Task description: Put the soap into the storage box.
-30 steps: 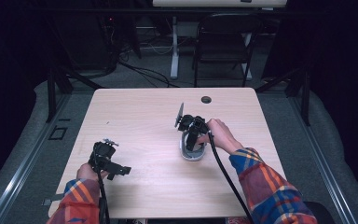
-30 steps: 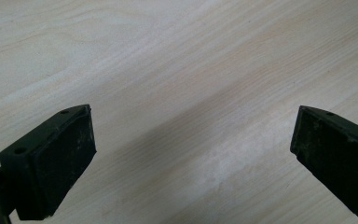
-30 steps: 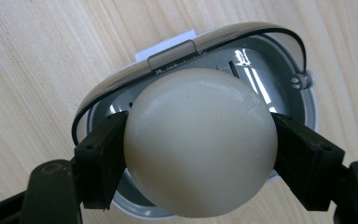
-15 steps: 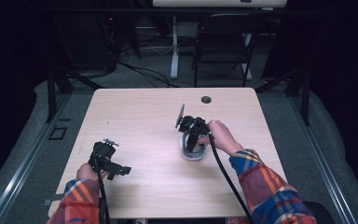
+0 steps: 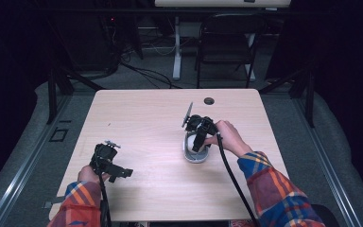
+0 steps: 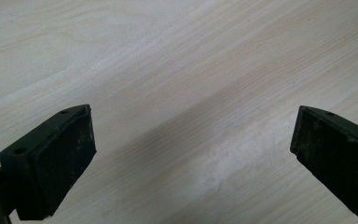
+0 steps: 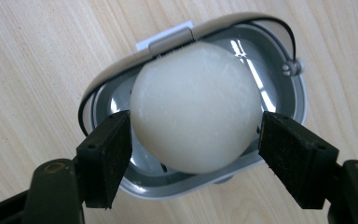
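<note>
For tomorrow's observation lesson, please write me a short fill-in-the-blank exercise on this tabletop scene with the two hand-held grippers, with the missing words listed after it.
1. The white ball sits in a shallow grey ____.
2. The right gripper has one jaw on each side of the ____.
3. Below the open left gripper lies bare ____ tabletop.
4. In the high view, the chair stands ____ the table's far edge.

Missing words: dish; ball; wooden; beyond

no text, brand, number or sign can be read. a small white tab [image 7: 164, 35] is seen at the rim of the grey dish [image 7: 279, 100], but nothing legible is shown on it.
</note>
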The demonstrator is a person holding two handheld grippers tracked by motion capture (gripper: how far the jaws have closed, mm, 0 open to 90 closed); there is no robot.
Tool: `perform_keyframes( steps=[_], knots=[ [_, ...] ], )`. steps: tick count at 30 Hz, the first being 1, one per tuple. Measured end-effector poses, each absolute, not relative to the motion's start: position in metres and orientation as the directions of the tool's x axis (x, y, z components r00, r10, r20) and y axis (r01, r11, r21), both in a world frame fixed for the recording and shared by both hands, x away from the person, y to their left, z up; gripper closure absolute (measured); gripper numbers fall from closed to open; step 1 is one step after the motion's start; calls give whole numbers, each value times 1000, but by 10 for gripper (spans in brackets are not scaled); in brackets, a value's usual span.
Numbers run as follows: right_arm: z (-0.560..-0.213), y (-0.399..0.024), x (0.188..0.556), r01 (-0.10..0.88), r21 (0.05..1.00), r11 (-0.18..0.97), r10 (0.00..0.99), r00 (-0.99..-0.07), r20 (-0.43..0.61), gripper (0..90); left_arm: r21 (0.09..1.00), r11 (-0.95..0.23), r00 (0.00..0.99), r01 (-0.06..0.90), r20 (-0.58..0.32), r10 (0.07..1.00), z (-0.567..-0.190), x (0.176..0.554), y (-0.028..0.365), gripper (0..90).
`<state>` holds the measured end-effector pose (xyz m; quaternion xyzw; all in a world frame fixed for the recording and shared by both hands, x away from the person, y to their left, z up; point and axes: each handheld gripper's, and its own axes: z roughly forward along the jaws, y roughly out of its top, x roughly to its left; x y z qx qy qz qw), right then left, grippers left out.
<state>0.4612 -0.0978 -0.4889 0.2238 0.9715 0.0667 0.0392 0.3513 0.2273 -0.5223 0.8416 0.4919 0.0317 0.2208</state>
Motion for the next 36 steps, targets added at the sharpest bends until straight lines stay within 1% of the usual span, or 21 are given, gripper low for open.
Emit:
perform_keyframes(
  steps=[13,28,31,34,36],
  knots=[
    [-479,-125,452,447,170,878,462,-885,-58,224,397,-427,521,812,-166,837,-523,352,227,1],
    [-463,-165,438,485,187,854,505,-860,-75,149,400,-423,518,813,-165,839,-522,352,227,0],
    [-460,-174,435,489,188,852,510,-856,-80,143,400,-420,515,815,-167,841,-522,351,227,0],
    [-459,-183,431,502,209,839,526,-847,-79,141,402,-423,518,812,-164,839,-523,352,227,0],
    [-457,-190,428,503,197,842,526,-845,-91,137,394,-419,513,818,-169,842,-524,353,228,0]
  ],
)
